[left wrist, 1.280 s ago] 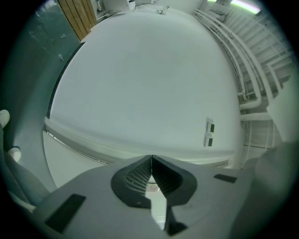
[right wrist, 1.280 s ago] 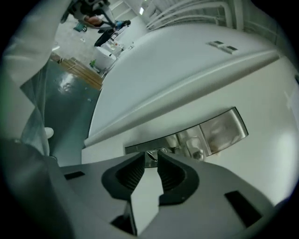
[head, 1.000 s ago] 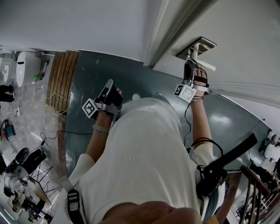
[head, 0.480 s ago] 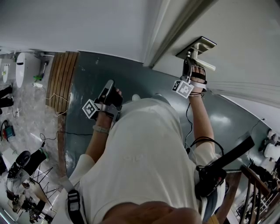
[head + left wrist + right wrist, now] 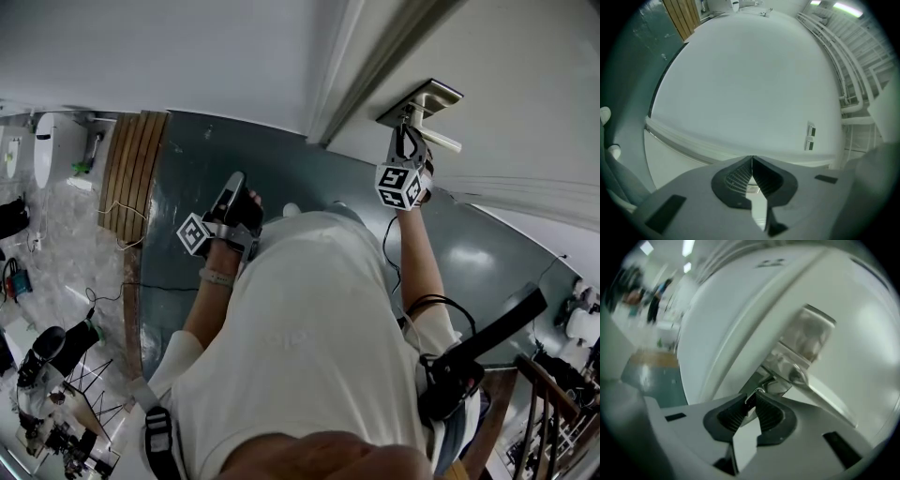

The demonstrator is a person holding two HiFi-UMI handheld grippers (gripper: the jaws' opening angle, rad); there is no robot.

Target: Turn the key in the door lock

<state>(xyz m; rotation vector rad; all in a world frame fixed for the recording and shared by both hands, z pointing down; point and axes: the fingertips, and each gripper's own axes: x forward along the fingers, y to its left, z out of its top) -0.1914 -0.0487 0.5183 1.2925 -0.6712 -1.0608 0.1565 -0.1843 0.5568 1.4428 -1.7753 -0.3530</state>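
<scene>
The silver lock plate point(image 5: 424, 97) with its lever handle point(image 5: 441, 141) sits on the white door at the upper right of the head view. My right gripper point(image 5: 407, 139) reaches up under the handle. In the right gripper view its jaws have just been closing, and the pads of the right gripper point(image 5: 750, 405) pinch the small metal key point(image 5: 754, 393) that sticks out below the lock plate point(image 5: 808, 338). My left gripper point(image 5: 234, 186) is held out over the green floor; in its own view the left gripper point(image 5: 752, 162) is shut on nothing and faces a white wall.
The door frame point(image 5: 349, 75) runs left of the lock. A wooden strip point(image 5: 131, 159) and loose cables point(image 5: 112, 211) lie on the floor at left, with equipment point(image 5: 47, 347) at lower left. A stair railing point(image 5: 548, 403) stands at lower right.
My right gripper has rolled about its own axis at the lock, so its marker cube now faces the camera below the hand. The left gripper has stayed where it was.
</scene>
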